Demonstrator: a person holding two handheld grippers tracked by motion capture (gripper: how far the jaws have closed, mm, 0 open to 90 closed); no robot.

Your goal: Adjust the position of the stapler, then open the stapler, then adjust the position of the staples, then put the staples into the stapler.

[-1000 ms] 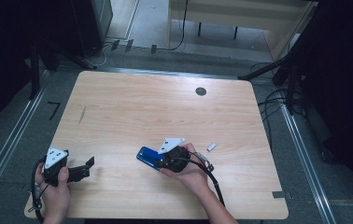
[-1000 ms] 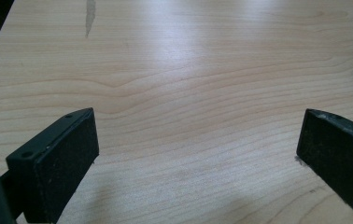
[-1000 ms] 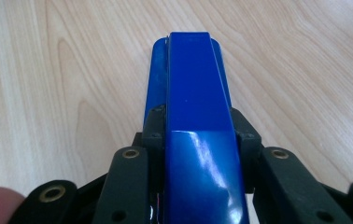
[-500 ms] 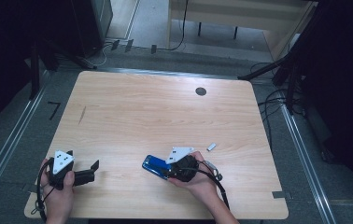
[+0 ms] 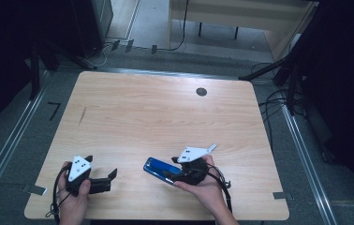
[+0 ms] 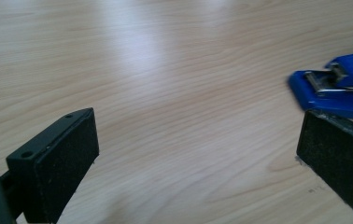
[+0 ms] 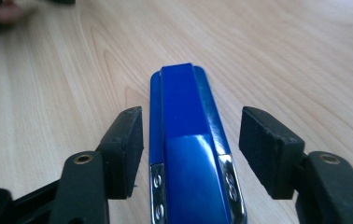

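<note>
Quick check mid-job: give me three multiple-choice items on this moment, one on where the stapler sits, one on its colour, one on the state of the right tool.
1. Where does the stapler lie?
A. between the jaws of the right tool
B. beside the dark round spot at the table's far edge
C. under the left tool

2. What colour is the stapler?
A. red
B. blue
C. grey

3. How is the right tool set?
A. shut on the stapler
B. open, jaws apart on both sides of the stapler
C. shut on nothing

Key: 1 A, the right gripper view shows it running between the jaws. 2 B, its body is blue. 3 B, a gap shows on each side.
</note>
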